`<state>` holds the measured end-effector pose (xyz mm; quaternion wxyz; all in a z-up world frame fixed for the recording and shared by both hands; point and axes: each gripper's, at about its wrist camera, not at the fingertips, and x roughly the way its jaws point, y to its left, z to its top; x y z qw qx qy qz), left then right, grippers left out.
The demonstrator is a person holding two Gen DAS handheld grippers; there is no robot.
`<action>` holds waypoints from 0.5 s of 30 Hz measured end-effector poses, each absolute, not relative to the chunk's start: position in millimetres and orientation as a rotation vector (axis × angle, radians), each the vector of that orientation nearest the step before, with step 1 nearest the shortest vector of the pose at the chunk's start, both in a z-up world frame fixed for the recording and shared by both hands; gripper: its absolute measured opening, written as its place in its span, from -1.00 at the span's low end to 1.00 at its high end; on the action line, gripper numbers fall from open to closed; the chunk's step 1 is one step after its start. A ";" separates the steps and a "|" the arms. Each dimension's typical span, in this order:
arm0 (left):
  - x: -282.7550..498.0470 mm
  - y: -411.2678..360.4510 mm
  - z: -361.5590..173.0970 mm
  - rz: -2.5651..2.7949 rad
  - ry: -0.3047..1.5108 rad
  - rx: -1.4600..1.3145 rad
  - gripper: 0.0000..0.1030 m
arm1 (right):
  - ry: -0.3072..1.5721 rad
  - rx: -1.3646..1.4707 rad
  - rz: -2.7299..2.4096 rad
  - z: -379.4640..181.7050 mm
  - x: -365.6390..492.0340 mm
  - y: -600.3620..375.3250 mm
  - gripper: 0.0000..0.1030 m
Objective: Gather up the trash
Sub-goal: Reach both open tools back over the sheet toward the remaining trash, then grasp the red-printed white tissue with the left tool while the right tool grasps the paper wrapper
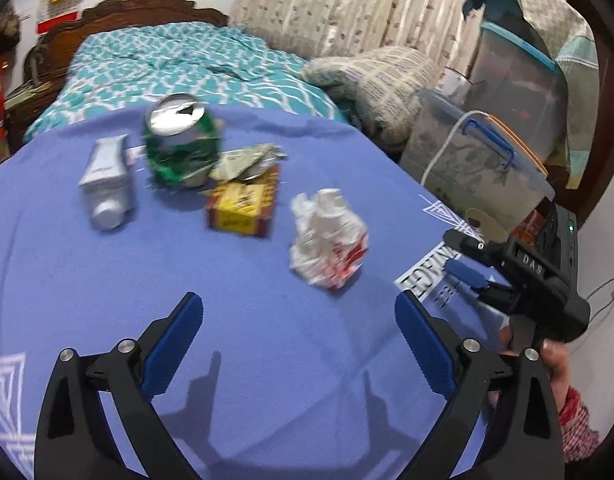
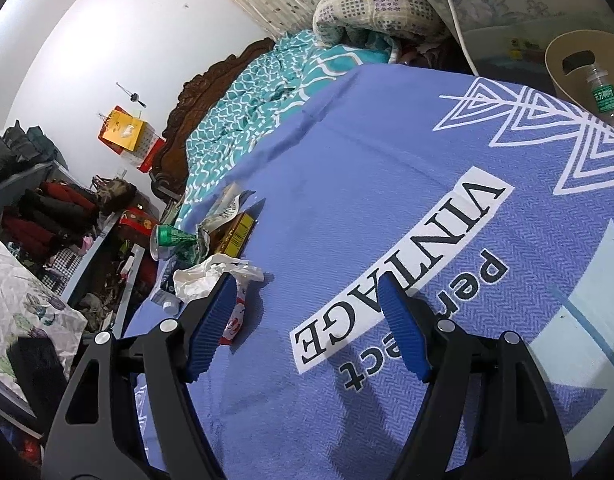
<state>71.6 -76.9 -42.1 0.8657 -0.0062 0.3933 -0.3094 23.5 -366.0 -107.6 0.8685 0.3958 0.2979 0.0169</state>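
Observation:
Trash lies on a blue cloth [image 1: 227, 300]. In the left wrist view I see a crumpled white and red wrapper [image 1: 327, 238], a yellow and red box [image 1: 243, 210], a crushed green can [image 1: 181, 140], a silver tube [image 1: 107, 180] and a torn packet [image 1: 251, 158]. My left gripper [image 1: 299, 316] is open and empty, just short of the wrapper. My right gripper [image 1: 467, 276] shows at the right edge, held by a hand. In the right wrist view my right gripper [image 2: 307, 300] is open and empty over the cloth's lettering, with the wrapper [image 2: 211, 276] beside its left finger and the can [image 2: 171, 240] beyond.
A bed with a teal quilt [image 1: 167, 64] lies behind the cloth. Clear plastic bins [image 1: 487, 168] stand at the right. A plastic bottle [image 2: 603, 96] and a tan disc [image 2: 579, 60] sit at the cloth's far right. Cluttered shelves [image 2: 67, 220] are at the left.

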 end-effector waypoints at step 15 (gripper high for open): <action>112.4 -130.0 -63.4 -0.758 0.898 0.024 -0.37 | 0.699 0.610 0.163 -83.9 56.9 -331.2 0.34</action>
